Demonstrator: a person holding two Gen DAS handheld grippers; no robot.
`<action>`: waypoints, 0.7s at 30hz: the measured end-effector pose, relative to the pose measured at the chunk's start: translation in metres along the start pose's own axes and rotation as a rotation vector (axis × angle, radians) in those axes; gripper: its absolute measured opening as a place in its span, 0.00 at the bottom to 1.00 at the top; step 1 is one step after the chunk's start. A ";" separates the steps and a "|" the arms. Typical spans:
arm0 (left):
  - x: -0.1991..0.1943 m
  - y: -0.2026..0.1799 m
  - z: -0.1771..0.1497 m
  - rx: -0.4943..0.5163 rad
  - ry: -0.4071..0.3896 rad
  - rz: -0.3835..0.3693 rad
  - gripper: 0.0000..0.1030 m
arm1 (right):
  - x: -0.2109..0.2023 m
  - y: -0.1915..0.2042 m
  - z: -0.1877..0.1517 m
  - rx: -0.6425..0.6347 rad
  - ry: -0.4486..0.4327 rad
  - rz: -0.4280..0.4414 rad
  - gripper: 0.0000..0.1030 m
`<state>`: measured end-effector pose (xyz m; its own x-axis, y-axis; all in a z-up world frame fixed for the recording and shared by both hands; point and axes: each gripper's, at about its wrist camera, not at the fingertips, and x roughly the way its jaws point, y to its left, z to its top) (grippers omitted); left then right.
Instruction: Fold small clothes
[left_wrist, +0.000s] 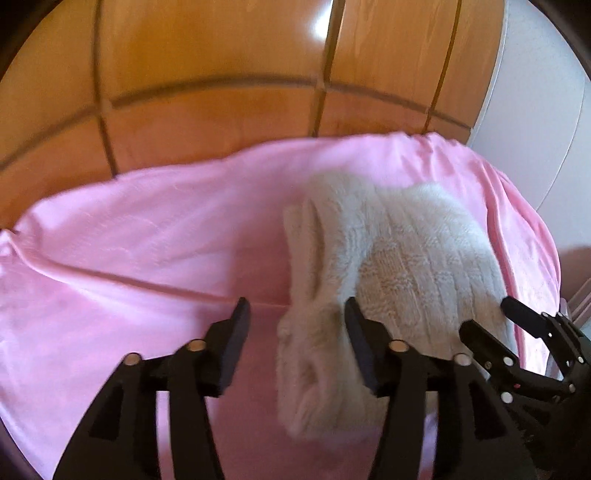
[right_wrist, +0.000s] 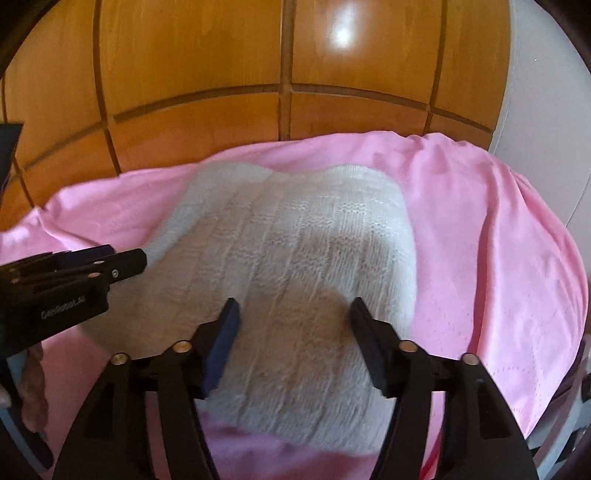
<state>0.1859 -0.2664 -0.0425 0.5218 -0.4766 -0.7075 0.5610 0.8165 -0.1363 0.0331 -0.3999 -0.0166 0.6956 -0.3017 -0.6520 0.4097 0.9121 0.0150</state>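
Both claws spread, pinching nothing: left claw (left_wrist: 295, 314), right claw (right_wrist: 293, 310) above the folded white knit (right_wrist: 288, 258) on the pink sheet (right_wrist: 480, 229). We judge: pat flat, square edges, no snagging yarn.

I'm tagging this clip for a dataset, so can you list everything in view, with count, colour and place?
knit garment: one, white, folded, lying on the pink sheet right of centre.
sheet: one, pink, creased, spread over the work surface.
wooden panels: several, orange-brown with dark grooves, behind the sheet.
white surface: one, pale, at the far right.
left hand-held gripper: one, black, open, over the garment's left edge.
right hand-held gripper: one, black, open, over the garment's near part.
hand: partly seen, at the right view's left edge.
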 end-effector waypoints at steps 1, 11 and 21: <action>-0.009 0.001 0.000 -0.002 -0.021 0.004 0.57 | -0.006 0.001 -0.001 0.010 -0.004 -0.003 0.66; -0.064 0.000 -0.023 -0.033 -0.116 0.060 0.73 | -0.045 -0.005 -0.019 0.165 -0.009 -0.101 0.85; -0.095 -0.005 -0.051 -0.031 -0.155 0.127 0.87 | -0.074 0.003 -0.026 0.180 -0.074 -0.212 0.90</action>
<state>0.1008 -0.2081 -0.0096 0.6813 -0.4115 -0.6054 0.4653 0.8819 -0.0758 -0.0327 -0.3672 0.0118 0.6217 -0.5056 -0.5982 0.6439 0.7648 0.0227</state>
